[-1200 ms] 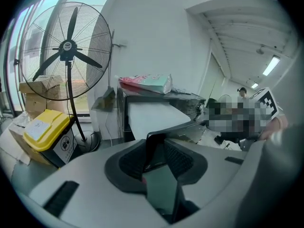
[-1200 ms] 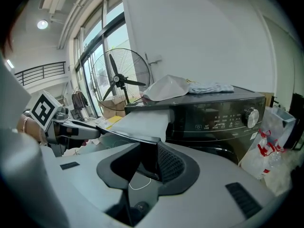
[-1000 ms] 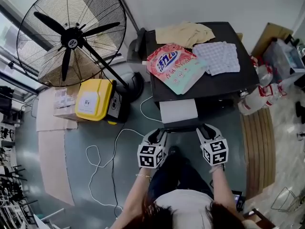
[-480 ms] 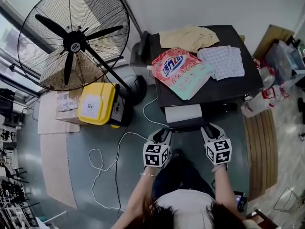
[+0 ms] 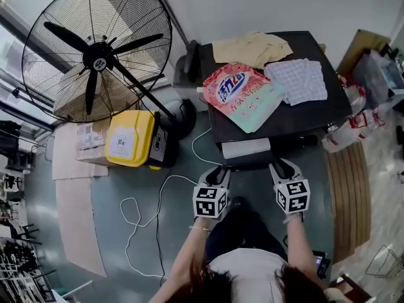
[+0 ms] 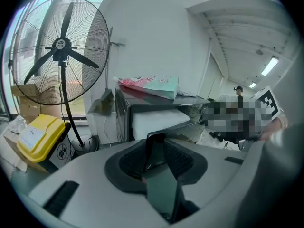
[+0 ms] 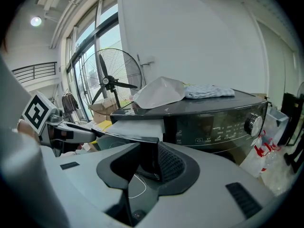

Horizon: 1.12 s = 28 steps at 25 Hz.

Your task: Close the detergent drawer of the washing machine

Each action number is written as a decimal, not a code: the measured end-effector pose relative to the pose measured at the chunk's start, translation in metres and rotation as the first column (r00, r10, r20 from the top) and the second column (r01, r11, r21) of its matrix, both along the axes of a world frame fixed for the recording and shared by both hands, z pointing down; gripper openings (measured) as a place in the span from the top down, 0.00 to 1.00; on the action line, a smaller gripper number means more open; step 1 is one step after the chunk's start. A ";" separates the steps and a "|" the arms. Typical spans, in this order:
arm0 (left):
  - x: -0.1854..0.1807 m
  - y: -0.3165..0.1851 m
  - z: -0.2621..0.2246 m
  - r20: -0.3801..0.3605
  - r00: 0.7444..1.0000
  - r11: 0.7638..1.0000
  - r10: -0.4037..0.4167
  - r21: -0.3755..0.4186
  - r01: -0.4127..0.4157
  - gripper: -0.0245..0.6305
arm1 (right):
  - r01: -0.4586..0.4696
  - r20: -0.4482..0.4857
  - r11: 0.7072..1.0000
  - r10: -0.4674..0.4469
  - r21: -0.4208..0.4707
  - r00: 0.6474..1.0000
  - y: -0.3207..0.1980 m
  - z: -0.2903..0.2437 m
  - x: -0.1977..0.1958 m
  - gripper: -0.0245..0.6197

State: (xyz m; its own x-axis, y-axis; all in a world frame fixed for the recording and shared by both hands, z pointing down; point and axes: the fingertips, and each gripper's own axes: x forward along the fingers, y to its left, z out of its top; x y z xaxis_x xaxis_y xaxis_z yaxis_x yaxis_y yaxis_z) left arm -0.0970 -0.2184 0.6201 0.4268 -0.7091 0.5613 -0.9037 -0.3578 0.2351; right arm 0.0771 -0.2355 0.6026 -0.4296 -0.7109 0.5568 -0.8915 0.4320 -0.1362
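Detergent drawer (image 5: 245, 148) sticking out of the washing machine (image 5: 303, 115) at the front's left end, white tray showing, so not home yet by the look of it. Left gripper (image 5: 220, 169) on the left end of the front panel (image 5: 249, 163), right gripper (image 5: 280, 165) on its right end. Jaws of each set fairly wide but pinched on that dark panel, nothing else in there.

Biggest worry from here: an uneven push. Lean harder with one hand and probably skew the tray in its runners, jamming it short of flush. Second worry: riding it all the way in with the jaws clamped on. Likely traps the jaws between panel and machine front, so maybe let go just short and finish with a nudge. Could also slam it and rock the whole machine — not great for the detergent pouch (image 5: 243, 93) lying close to the top's front edge, right above the drawer. Less bothered about the checked cloth (image 5: 297, 81) and the beige cloth (image 5: 252, 46), both further back.

Room-wise: straight ahead nothing but the slot, so a clean line in. Tight behind though — own legs (image 5: 240, 232) right below both grippers. Off to the left, a white cable (image 5: 193, 147) hanging near the drawer's corner, then a yellow case (image 5: 129, 137) and a big floor fan (image 5: 98, 59), well apart from the left gripper. Off to the right, bottles (image 5: 344, 134) and a wooden board (image 5: 344, 194) beside the machine, clear of the drawer's path.
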 end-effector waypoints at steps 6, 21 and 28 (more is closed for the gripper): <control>-0.001 -0.009 -0.001 0.004 1.000 1.000 0.002 -0.001 -0.002 0.77 | -0.009 -0.003 1.000 0.009 0.000 1.000 -0.009 -0.001 -0.001 0.75; -0.007 -0.036 -0.006 -0.001 1.000 1.000 -0.008 0.002 0.008 0.77 | -0.026 0.000 1.000 0.026 0.000 1.000 -0.035 -0.005 -0.006 0.75; -0.008 -0.046 -0.007 -0.003 1.000 1.000 -0.010 0.001 0.010 0.77 | -0.039 0.003 0.999 0.039 -0.003 0.999 -0.045 -0.006 -0.007 0.76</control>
